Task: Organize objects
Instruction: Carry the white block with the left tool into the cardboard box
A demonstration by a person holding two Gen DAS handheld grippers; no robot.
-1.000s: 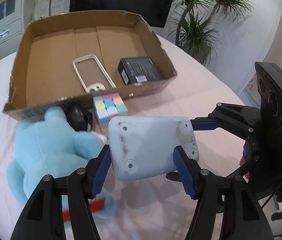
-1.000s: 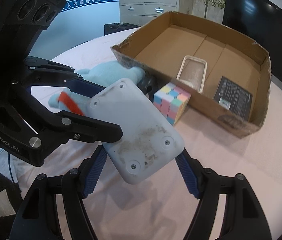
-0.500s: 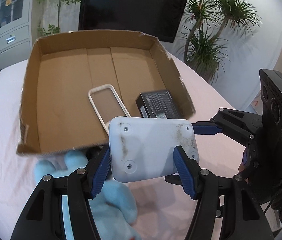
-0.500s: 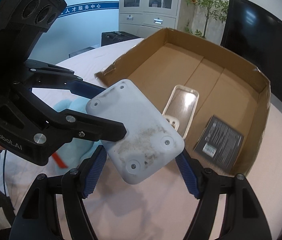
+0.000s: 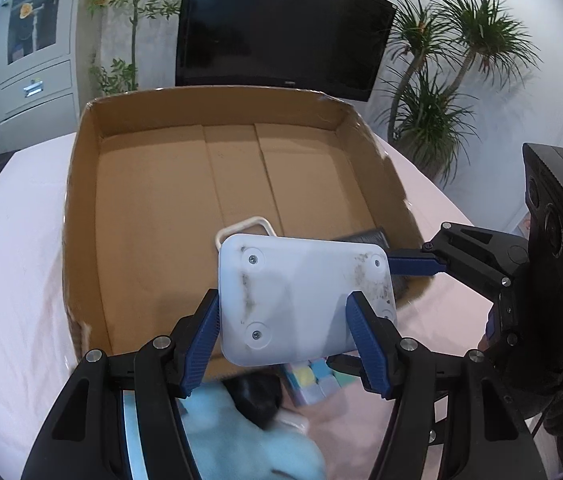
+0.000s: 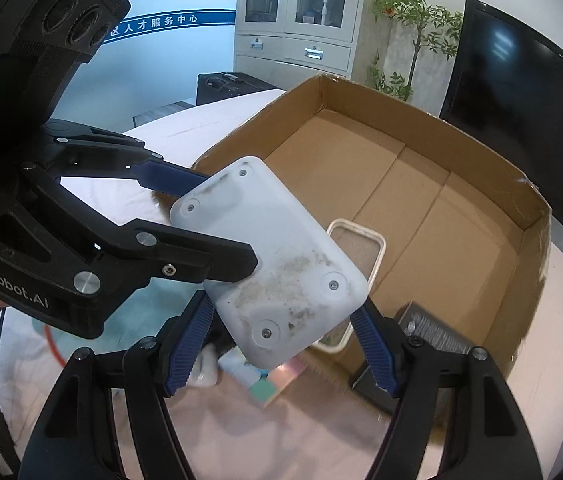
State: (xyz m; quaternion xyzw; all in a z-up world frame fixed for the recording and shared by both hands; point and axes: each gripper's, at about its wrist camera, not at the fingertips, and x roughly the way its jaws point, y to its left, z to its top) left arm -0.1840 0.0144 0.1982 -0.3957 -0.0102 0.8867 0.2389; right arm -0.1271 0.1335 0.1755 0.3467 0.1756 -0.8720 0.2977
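A white rounded plastic device (image 5: pixel 301 296), its soiled screwed underside facing me, is held in the air over the near wall of an open cardboard box (image 5: pixel 85 184). My left gripper (image 5: pixel 287 330) is shut on its two sides. My right gripper (image 6: pixel 281 340) also clamps the device (image 6: pixel 269 264) from the other direction. In the box lie a white phone case (image 6: pixel 361 246) and a black packet (image 6: pixel 437 332). A pastel cube (image 5: pixel 313 380) and a light blue plush toy (image 5: pixel 241 436) lie on the table below the device.
The box (image 6: pixel 537 216) stands on a round table with a pale pink cloth (image 5: pixel 13 264). A dark screen, potted plants and white cabinets stand behind the table. A black round object (image 5: pixel 259 396) lies beside the plush toy.
Both grippers have carried the device up and forward, from above the plush toy and cube to over the box's near wall. The grip on it has not changed.
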